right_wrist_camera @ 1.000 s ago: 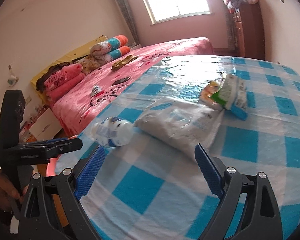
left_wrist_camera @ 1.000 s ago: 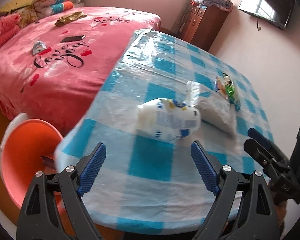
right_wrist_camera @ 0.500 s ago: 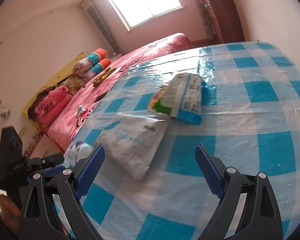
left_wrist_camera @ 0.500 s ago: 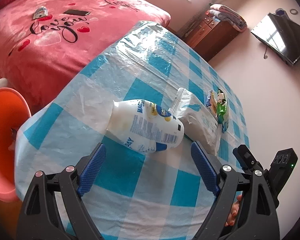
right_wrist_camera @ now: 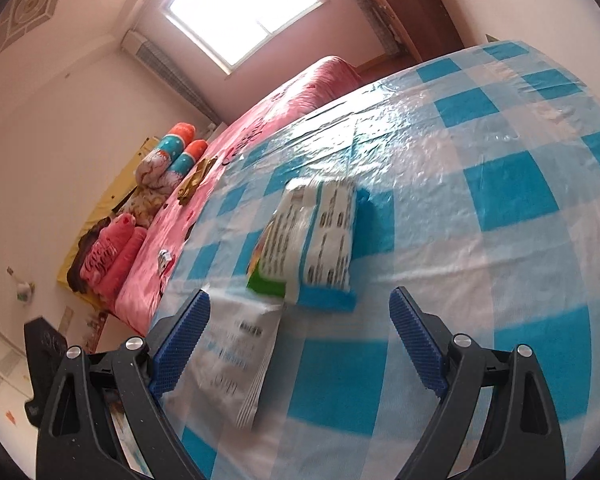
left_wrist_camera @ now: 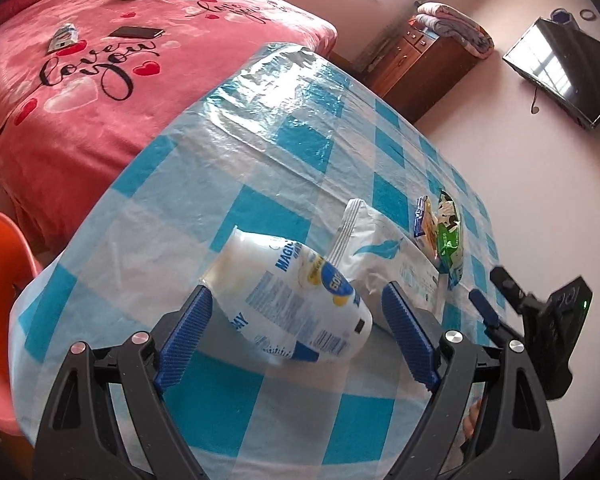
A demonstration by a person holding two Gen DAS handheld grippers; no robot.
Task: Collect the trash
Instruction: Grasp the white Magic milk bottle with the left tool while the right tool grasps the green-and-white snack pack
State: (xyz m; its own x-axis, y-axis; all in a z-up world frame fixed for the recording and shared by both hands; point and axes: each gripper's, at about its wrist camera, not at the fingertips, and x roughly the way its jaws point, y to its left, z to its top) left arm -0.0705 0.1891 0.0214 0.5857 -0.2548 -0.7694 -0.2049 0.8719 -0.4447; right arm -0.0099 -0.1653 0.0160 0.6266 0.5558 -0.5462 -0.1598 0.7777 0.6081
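Note:
A crumpled white and blue plastic bag (left_wrist_camera: 296, 300) lies on the checked table (left_wrist_camera: 260, 152). My left gripper (left_wrist_camera: 298, 340) is open, its jaws on either side of the bag's near end. Behind it lies a flat white pouch (left_wrist_camera: 384, 256), also in the right wrist view (right_wrist_camera: 232, 360). Further right are green and blue snack wrappers (left_wrist_camera: 444, 232), seen closer in the right wrist view (right_wrist_camera: 312, 236). My right gripper (right_wrist_camera: 298, 348) is open and empty just before the wrappers, its left finger over the pouch. It shows in the left wrist view (left_wrist_camera: 496, 304).
A pink bed (left_wrist_camera: 80, 80) with a phone (left_wrist_camera: 136, 33) and small items stands left of the table. An orange chair (left_wrist_camera: 0, 300) sits at the table's near left edge. A wooden dresser (left_wrist_camera: 424, 68) and a wall TV (left_wrist_camera: 564, 68) are beyond.
Both grippers have moved forward over the table. The left one has closed in around the plastic bag; the right one has swung from the pouch toward the snack wrappers.

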